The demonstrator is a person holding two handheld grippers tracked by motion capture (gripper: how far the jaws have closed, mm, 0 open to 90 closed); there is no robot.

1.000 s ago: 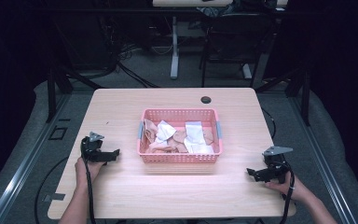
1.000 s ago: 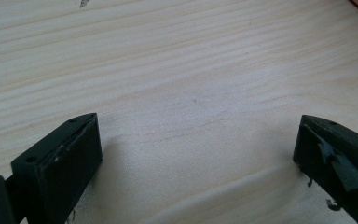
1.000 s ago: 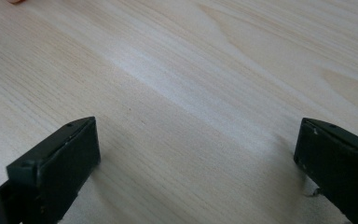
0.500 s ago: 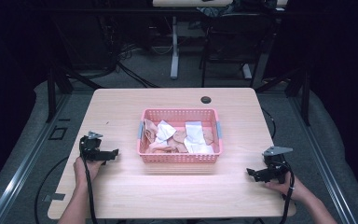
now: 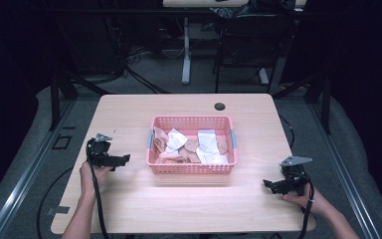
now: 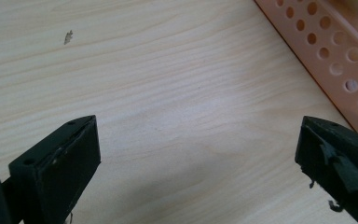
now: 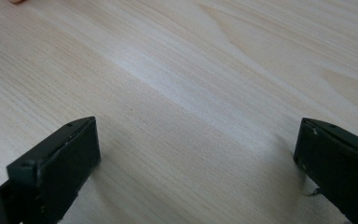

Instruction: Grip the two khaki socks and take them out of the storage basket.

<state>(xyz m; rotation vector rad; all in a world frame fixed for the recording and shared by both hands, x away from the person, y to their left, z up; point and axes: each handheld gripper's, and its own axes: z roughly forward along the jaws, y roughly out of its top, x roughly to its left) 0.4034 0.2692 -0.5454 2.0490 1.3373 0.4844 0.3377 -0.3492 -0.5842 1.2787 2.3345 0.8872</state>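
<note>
**Two tools wait beside a basket of cloths**

A pink perforated plastic basket (image 5: 192, 144) sits mid-way across the pale wooden tabletop (image 5: 189, 204), holding crumpled white and tan cloths (image 5: 189, 147); the left tool (image 5: 122, 160), held in a hand (image 5: 87, 174), hovers just left of the basket, its jaws spread wide and gripping nothing; the right tool (image 5: 267, 184) rests near the tabletop's front right edge, well apart from the basket, jaws likewise released; a small black round cap (image 5: 220, 106) lies behind the basket.
</note>
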